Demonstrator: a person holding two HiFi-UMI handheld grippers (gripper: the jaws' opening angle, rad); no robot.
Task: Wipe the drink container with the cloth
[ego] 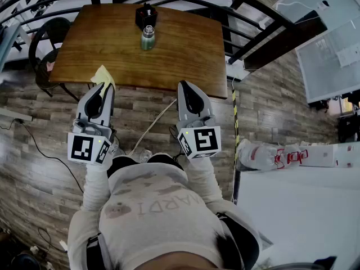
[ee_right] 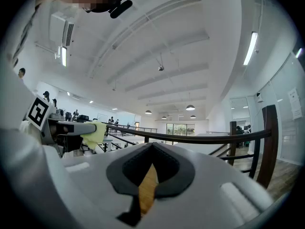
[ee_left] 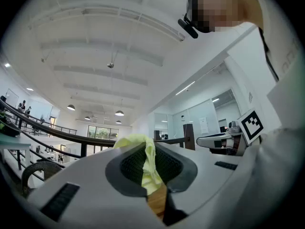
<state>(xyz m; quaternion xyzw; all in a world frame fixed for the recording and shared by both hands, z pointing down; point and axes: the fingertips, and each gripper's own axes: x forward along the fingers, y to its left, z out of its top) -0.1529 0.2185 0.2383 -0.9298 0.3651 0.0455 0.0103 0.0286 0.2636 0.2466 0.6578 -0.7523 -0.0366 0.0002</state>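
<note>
Wood table (ego: 185, 49) ahead of both grippers, railing (ee_right: 190, 138) beyond it. Bottle (ego: 147, 38) stands well ahead, mid-table. Left gripper (ego: 103, 89) clamped on yellow cloth (ego: 103, 75). Right gripper (ego: 187, 89) closed, empty.

Open, bright hall under a white ceiling (ee_right: 190, 42) ribbed with beams. Lit by round pendant lamps (ee_left: 119, 113) and a long strip light (ee_right: 249, 48). Far windows (ee_left: 102, 133) showing daylight. Curved black railing (ee_right: 200, 138) just behind a brown wooden table (ego: 185, 49). Black round-backed chair (ego: 40, 49) at the table's left edge. Grey-brown plank floor (ego: 281, 111), crossed by a black cable (ego: 50, 157). White desktop (ego: 298, 218) at the right, glass partition (ego: 332, 44) beyond it.
</note>
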